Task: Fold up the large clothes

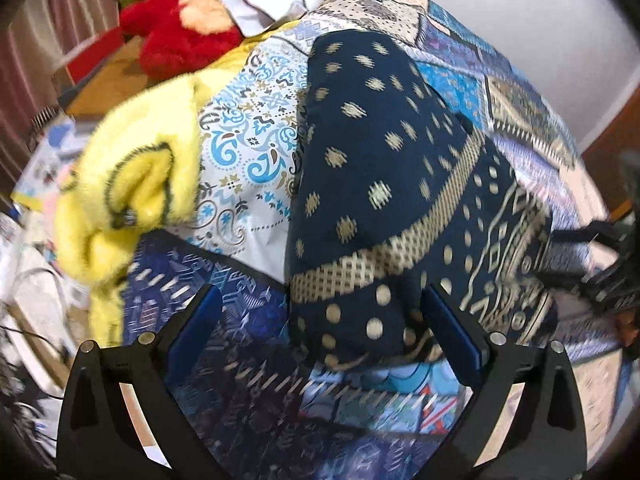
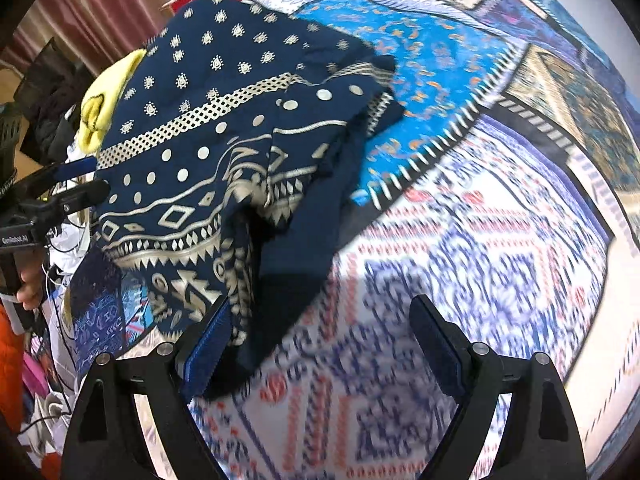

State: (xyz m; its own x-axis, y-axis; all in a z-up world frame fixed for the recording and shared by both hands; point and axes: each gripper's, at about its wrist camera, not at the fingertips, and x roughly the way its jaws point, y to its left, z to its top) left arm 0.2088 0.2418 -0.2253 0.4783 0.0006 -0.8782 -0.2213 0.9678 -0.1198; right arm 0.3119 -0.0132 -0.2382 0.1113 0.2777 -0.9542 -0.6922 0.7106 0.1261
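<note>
A navy garment with a cream dot-and-band print (image 1: 384, 184) lies bunched on a patchwork bedspread (image 1: 240, 144). My left gripper (image 1: 320, 312) is open, and the garment's lower corner lies between its blue-padded fingers, apart from both. In the right wrist view the same garment (image 2: 224, 152) lies at the left, its dark hem draped by the left finger (image 2: 208, 344). My right gripper (image 2: 320, 328) is open and grips nothing. The left gripper shows at the right wrist view's left edge (image 2: 64, 188).
A yellow fluffy blanket (image 1: 132, 184) lies left of the garment. A red plush toy (image 1: 188, 28) and a white cloth (image 1: 260, 0) sit at the far end. Clutter and cables lie off the bed's left side (image 1: 32, 280). Maroon curtains (image 2: 100, 4) hang behind.
</note>
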